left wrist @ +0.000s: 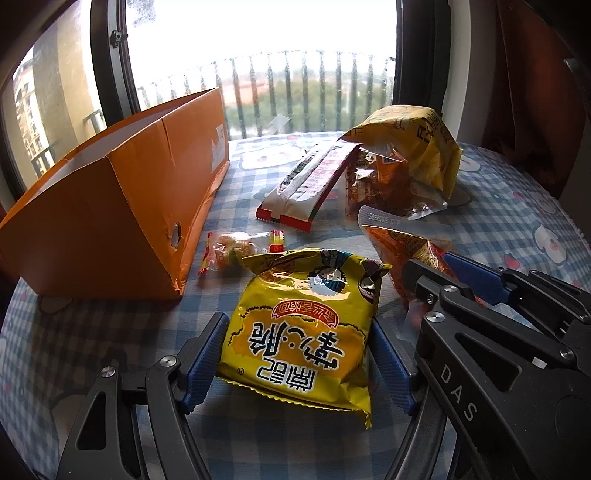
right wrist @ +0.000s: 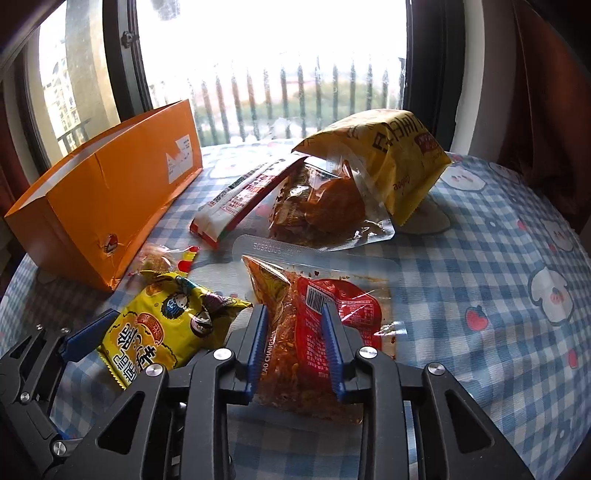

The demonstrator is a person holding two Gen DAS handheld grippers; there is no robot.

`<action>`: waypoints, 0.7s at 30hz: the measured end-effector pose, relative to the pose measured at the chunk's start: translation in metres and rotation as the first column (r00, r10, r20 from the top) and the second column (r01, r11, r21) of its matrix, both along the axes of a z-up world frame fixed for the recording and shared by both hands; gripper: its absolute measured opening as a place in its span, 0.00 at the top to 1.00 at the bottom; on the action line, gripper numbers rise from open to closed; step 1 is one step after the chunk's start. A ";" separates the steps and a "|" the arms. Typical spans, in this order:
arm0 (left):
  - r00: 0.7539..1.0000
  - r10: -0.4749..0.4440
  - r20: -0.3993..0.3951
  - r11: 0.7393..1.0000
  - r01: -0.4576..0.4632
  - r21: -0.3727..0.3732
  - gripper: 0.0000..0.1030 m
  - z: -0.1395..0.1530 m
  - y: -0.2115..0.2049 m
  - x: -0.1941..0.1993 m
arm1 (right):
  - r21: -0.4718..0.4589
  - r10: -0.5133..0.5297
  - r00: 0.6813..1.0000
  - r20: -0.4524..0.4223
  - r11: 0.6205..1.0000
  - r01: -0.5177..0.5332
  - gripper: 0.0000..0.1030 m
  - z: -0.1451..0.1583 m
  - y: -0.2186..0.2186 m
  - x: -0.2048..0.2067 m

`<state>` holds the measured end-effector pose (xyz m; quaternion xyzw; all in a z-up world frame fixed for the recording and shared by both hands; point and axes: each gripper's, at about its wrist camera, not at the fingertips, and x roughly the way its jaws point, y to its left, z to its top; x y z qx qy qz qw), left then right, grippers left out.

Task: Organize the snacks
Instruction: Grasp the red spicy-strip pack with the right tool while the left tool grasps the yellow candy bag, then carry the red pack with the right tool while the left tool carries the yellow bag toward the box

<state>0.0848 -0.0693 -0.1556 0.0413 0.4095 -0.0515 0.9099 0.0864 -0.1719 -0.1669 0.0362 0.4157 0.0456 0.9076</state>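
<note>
orange box at left, inside hidden, can't tell if anything's packed. left gripper straddles yellow chip bag, grip unclear. right gripper clamps red snack pack. other snacks loose on table, so mostly undone.

Blown-out window backlight, fisheye-warped edges
</note>
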 end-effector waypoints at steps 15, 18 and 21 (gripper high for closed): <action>0.997 -0.010 0.072 1.000 0.011 -0.018 0.25 0.028 0.003 -0.028 | 0.021 -0.011 0.999 0.050 1.000 0.010 0.83 0.023 0.000 -0.026; 0.996 -0.011 0.092 1.000 0.013 -0.024 0.25 0.037 0.004 -0.034 | 0.027 -0.018 0.997 0.069 0.999 0.016 0.83 0.032 0.001 -0.031; 0.993 -0.012 0.116 1.000 0.015 -0.025 0.25 0.048 0.006 -0.039 | 0.038 -0.024 0.996 0.085 0.999 0.021 0.83 0.041 0.000 -0.035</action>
